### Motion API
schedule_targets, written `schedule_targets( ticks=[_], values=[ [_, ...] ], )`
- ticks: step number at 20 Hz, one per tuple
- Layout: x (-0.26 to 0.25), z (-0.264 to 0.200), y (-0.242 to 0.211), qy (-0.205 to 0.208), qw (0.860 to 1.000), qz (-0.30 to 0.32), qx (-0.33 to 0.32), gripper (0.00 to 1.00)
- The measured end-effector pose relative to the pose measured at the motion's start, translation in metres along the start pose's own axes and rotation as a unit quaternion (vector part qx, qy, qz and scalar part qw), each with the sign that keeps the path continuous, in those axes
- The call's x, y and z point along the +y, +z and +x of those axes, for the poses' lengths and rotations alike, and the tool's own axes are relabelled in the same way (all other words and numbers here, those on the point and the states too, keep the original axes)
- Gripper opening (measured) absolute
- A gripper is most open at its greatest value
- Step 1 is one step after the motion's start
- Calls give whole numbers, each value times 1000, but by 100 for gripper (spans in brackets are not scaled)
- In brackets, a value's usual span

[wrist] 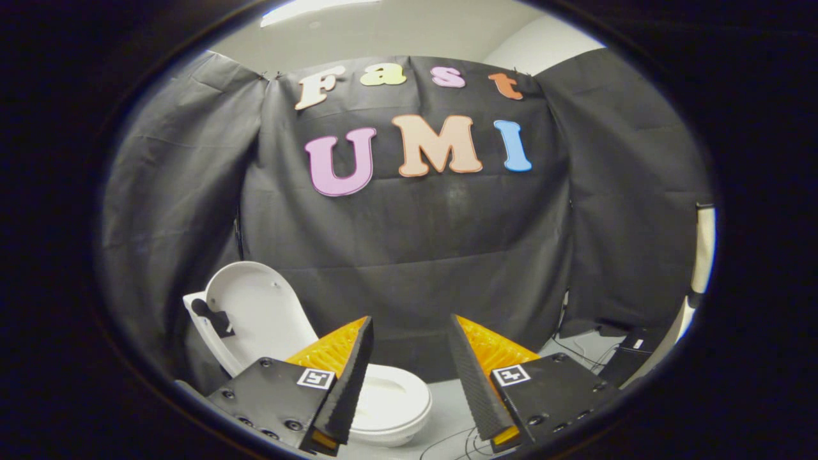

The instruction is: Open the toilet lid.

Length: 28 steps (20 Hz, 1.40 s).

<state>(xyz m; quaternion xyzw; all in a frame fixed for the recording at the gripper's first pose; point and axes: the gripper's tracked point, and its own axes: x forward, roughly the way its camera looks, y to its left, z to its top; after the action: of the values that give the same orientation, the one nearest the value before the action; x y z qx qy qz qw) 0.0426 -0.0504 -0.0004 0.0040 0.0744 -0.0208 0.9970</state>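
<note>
I see the black cloth wall (409, 243) of the booth hanging across the whole background, with a pale ceiling above it. Below and to the left of my fingers stands a small white toilet (390, 406) on a pale floor (447, 396). Its lid (255, 313) is already raised: it stands nearly upright, leaning back toward the cloth, with its white underside facing me and a dark patch near its outer edge. The seat and bowl opening lie bare beneath it, partly hidden behind my left finger. My gripper (409, 383) hangs above and just right of the bowl, its two fingers spread wide with nothing between them and touching nothing. Some thin cables (460, 441) trail on the floor between and below the fingers, and a dark box (629, 358) sits farther off to the right. I judge the task essentially done, since the lid stands open and free of my fingers; all that seems left is to back the gripper away.
</note>
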Motion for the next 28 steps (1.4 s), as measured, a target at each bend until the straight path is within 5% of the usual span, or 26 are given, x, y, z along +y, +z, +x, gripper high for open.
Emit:
schedule_targets(
  ticks=[12,21,28],
  values=[
    [-54,-5,-37,-19,1000,18,4,75],
    [-72,-1,-37,69,997,13,20,75],
    [-106,6,-42,71,997,8,19,75]
  ],
)
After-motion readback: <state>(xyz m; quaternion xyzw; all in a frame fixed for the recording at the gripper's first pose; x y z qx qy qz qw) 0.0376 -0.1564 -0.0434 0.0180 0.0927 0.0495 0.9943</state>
